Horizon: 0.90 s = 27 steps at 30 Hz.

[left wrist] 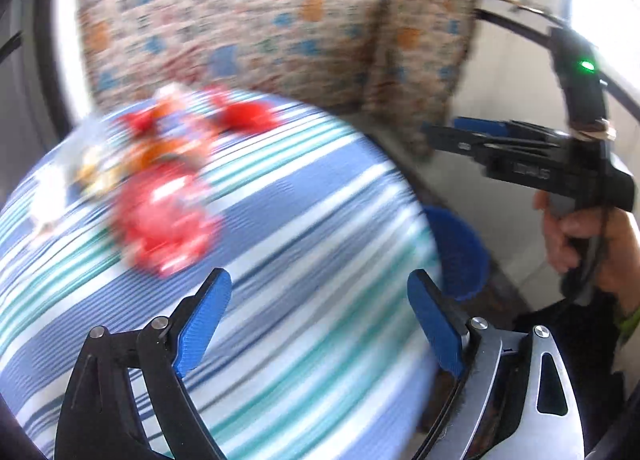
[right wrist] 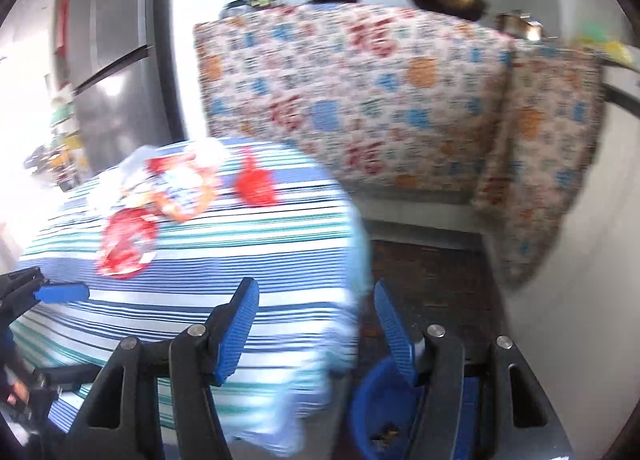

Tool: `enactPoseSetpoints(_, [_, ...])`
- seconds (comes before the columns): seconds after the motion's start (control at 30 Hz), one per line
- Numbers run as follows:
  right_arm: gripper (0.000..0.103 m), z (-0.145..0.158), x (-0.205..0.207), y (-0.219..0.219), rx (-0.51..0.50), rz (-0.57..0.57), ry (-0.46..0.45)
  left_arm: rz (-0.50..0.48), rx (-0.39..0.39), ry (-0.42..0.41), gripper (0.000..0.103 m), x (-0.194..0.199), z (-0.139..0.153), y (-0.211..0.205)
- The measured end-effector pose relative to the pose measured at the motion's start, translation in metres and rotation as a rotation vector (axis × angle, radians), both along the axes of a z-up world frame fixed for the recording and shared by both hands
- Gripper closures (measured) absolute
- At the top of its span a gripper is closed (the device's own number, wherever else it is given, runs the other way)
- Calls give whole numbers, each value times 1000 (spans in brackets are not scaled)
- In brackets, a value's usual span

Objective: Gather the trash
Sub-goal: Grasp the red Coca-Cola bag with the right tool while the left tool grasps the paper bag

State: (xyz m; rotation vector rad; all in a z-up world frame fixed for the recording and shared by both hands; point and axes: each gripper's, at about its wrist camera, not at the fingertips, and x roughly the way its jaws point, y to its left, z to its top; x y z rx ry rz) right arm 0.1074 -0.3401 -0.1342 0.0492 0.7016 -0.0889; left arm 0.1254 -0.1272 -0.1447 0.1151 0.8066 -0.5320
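While both views are motion-blurred, the left gripper (left wrist: 320, 288) is seen spread wide and empty above the striped tablecloth (left wrist: 280, 219). The right gripper (right wrist: 316, 300), also parted and empty, is held at the table's right edge over a blue bin (right wrist: 368, 412). Crinkled red wrappers (left wrist: 160, 219) lie far-left of both.

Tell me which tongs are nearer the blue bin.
Right. The right tongs hang open almost directly above the blue bin; the left tongs are open over the striped table, beside it.
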Motion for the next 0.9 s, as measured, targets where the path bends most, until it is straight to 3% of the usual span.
enactPoseSetpoints(0.17, [41,-25,18,76,9,175,71,219,55,20,12,18,-27,94])
enactPoseSetpoints(0.37, [41,-50,27,148,-44,355,143,355,67,88,12,56,-49,148])
enactPoseSetpoints(0.53, [41,-67,41,178,-80,398,179,367,116,85,12,77,-55,159])
enactPoseSetpoints(0.7, [37,-66,55,180,-36,381,209,388,141,104,0,92,-60,162])
enactPoseSetpoints(0.9, [32,-67,80,203,-128,358,186,393,143,105,0,91,-60,161])
